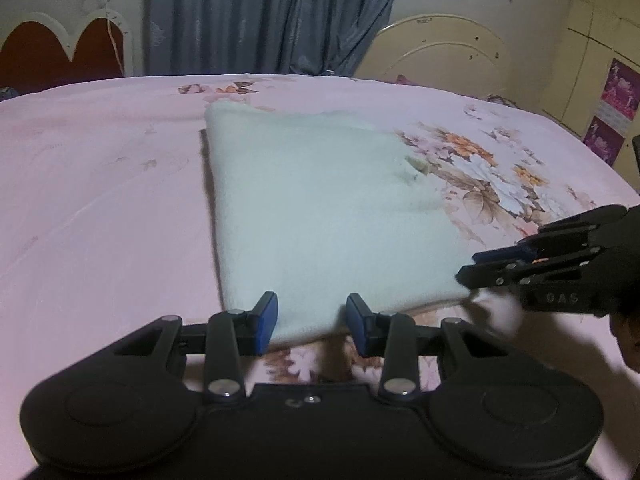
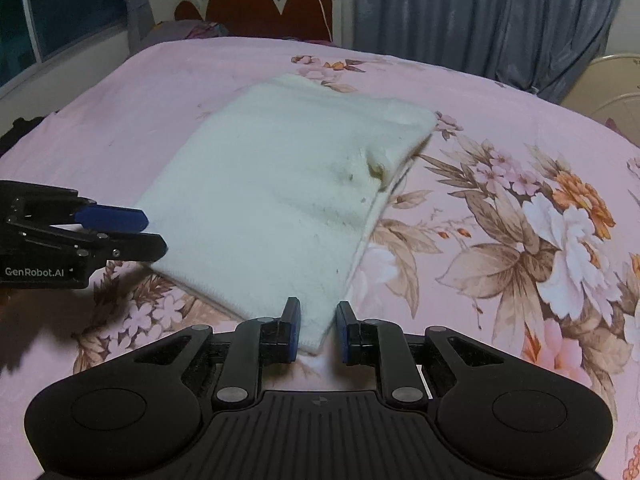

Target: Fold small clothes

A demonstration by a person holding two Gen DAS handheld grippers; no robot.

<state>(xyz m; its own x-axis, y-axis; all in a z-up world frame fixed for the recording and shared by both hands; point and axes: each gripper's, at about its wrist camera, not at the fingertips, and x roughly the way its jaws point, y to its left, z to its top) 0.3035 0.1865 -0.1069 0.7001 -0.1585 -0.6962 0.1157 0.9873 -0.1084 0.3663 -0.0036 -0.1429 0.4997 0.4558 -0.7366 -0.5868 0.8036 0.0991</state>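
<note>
A white fuzzy garment [image 1: 316, 216] lies folded flat on the pink floral bedsheet [image 1: 100, 200]. It also shows in the right wrist view [image 2: 272, 200]. My left gripper [image 1: 312, 320] is open, its blue pads either side of the garment's near left corner edge. In the right wrist view the left gripper [image 2: 154, 232] sits at that corner. My right gripper [image 2: 318, 328] is open around the garment's near right corner, the cloth between the pads. In the left wrist view the right gripper [image 1: 468, 266] reaches the garment's right corner.
The bed fills both views. A red and white headboard [image 2: 272, 0] and grey curtains [image 1: 272, 16] stand behind it. A cream headboard [image 1: 440, 52] and a wardrobe with pink stickers [image 1: 612, 116] are at the right. A window [image 2: 52, 12] is at far left.
</note>
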